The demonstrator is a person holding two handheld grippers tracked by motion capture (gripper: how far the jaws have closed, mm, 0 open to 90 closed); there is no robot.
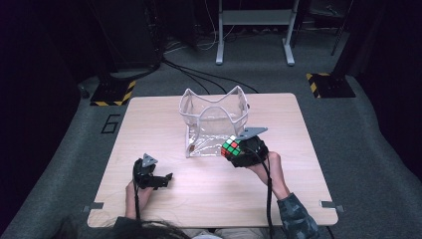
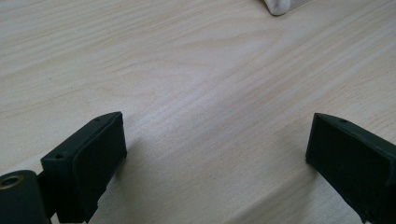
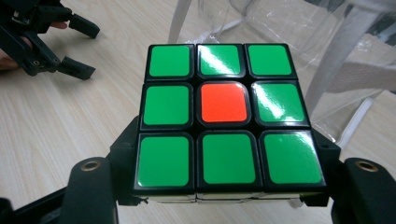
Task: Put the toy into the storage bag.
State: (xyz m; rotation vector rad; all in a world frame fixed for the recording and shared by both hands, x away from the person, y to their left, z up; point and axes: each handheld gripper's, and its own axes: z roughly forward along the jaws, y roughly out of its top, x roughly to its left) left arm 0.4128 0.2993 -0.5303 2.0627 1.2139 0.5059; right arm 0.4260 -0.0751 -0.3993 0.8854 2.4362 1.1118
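Note:
My right gripper (image 1: 239, 153) is shut on a puzzle cube (image 1: 230, 147) and holds it just in front of the clear plastic bag (image 1: 214, 122) in the middle of the table. In the right gripper view the cube (image 3: 224, 116) shows a green face with one red centre tile, clamped between the two black jaws. My left gripper (image 1: 166, 178) rests on the table at the front left, open, with only bare wood between its fingers (image 2: 88, 158). That left gripper (image 3: 70, 46) also appears far off in the right gripper view.
The light wooden table (image 1: 164, 119) stands on grey carpet. The bag stands upright with its white-trimmed mouth open at the top; a corner of it (image 2: 280, 5) shows in the left gripper view. Black cables run across the floor behind.

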